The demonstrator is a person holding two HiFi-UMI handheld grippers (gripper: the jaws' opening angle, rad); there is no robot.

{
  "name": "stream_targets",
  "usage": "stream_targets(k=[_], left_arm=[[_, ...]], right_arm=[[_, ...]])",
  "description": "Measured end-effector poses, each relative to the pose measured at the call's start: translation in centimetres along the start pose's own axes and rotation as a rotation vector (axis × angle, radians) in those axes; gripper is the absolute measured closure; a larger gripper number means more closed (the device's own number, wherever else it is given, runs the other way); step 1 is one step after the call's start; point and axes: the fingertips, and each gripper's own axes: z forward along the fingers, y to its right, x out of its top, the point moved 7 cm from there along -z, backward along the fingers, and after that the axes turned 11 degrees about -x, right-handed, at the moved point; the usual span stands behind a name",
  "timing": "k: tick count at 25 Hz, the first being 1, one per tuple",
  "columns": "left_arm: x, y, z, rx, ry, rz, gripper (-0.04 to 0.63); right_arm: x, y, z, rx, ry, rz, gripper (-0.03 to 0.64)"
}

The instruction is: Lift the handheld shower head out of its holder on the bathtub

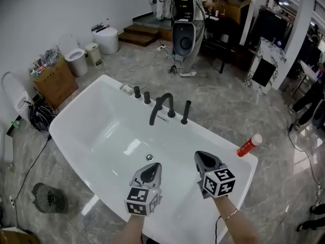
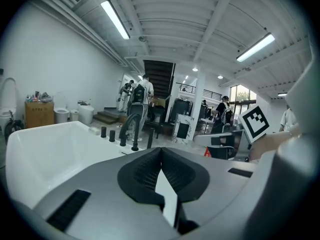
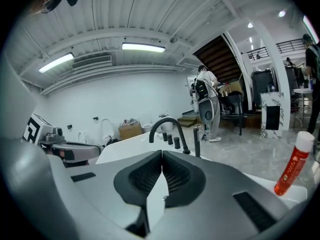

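Observation:
The handheld shower head (image 1: 186, 112) is a slim black rod standing upright in its holder on the far rim of the white bathtub (image 1: 81, 117), just right of the curved black faucet (image 1: 161, 105). Both grippers hover over the tub's near side, well short of it. My left gripper (image 1: 151, 173) is shut with nothing in it, and so is my right gripper (image 1: 205, 160). In the left gripper view the shower head (image 2: 150, 136) stands far ahead of the closed left gripper (image 2: 161, 150). The right gripper view shows the shower head (image 3: 196, 141) beyond the closed right gripper (image 3: 162, 153).
Two black knobs (image 1: 141, 94) stand left of the faucet. A red bottle (image 1: 249, 145) lies on the tub's right corner. A drain (image 1: 149, 157) sits in the tub floor. A person with a backpack (image 1: 184, 29) stands beyond. Toilets (image 1: 106, 38), a cardboard box (image 1: 55, 80) and a fan (image 1: 50, 198) are at the left.

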Motion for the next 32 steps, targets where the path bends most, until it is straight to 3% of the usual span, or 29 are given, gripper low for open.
stream_targets(k=[15, 32], left_arm=[[-5.8, -5.8, 12.2, 0.054, -0.003, -0.033, 0.575], [-11.1, -11.2, 19.6, 0.054, 0.028, -0.098, 0.575]], right_arm=[[-4.1, 8.8, 20.1, -0.018, -0.02, -0.053, 0.543], [-7.9, 13.9, 35.3, -0.096, -0.001, -0.165, 0.477]])
